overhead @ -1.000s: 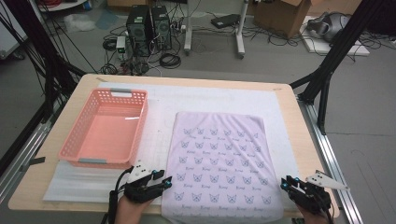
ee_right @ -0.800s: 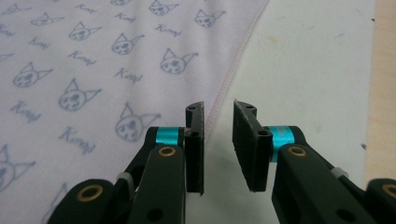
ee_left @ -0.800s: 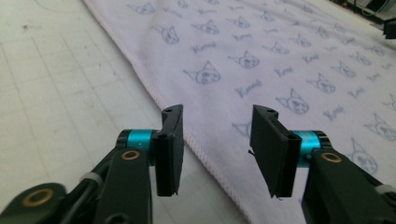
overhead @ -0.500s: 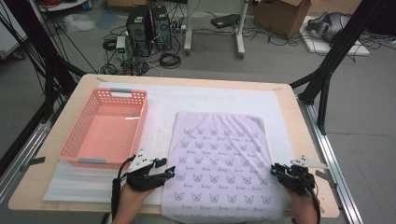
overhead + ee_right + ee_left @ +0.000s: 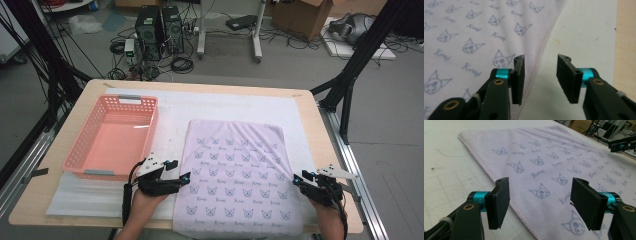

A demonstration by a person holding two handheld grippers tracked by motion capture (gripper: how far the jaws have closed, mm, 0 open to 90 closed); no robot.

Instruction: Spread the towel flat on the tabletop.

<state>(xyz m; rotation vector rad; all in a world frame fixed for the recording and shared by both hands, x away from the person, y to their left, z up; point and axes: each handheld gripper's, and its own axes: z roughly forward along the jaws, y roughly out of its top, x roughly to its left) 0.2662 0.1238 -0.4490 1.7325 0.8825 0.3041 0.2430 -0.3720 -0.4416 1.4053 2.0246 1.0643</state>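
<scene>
- A lilac towel [image 5: 239,175] lies spread flat on the white mat [image 5: 215,107] that covers the wooden table [image 5: 325,125]. It sits toward the table's near right part, and its near hem reaches the table's front edge.
- The cloth looks soft and light, a thin terry or microfibre printed with small grey cat faces and script words, and finished with a stitched pink-white hem. I judge that it will drape and fold limply when lifted, and that it will slide easily over the smooth mat.
- The left gripper [image 5: 181,177] hovers at the towel's left hem near the front-left corner. Its jaws have just been opening and stand wide apart. In the left gripper view the hem runs between them, but the pads [image 5: 499,202] press on nothing.
- The right gripper [image 5: 298,179] hovers at the towel's right hem near the front-right corner. Its jaws have also just been opening and now stand partly apart, straddling the stitched edge without pinching it.
- The best hold looks to be the hem itself close to each front corner, where the doubled stitching gives the flat black pads something firm to bite. A pinch on the single layer farther in would likely bunch the cloth.
- A pink plastic basket [image 5: 80,155] with latticed walls stands empty near the table's left edge, just beside the towel.
</scene>
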